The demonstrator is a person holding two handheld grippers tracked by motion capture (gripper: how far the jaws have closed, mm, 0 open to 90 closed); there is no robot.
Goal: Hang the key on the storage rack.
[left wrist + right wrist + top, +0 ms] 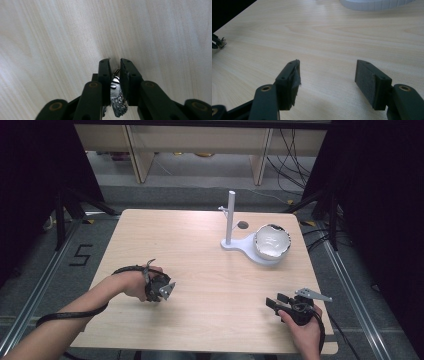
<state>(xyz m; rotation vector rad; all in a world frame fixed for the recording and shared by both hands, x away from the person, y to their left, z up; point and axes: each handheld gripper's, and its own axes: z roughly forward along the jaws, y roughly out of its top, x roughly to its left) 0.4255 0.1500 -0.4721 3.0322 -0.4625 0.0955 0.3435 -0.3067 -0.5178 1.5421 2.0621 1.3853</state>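
Note:
My left gripper (167, 289) is at the table's left front, tipped down close to the wood. In the left gripper view its jaws (115, 62) are shut on a small shiny silver metal piece (117, 96) with a textured surface; most of the piece is hidden between the pads. My right gripper (274, 301) rests near the front right edge and points left. In the right gripper view it (328, 70) stands open with bare wood between its pads (365, 81). The left gripper's tip (218, 42) and a glint of metal show far off at the left edge of that view.
A white stand (230, 219) with an upright post and a small side hook rises at the back right on a flat white base (240, 243). A white bowl (272, 241) sits on that base. The light wooden table (210, 280) ends just right of my right hand.

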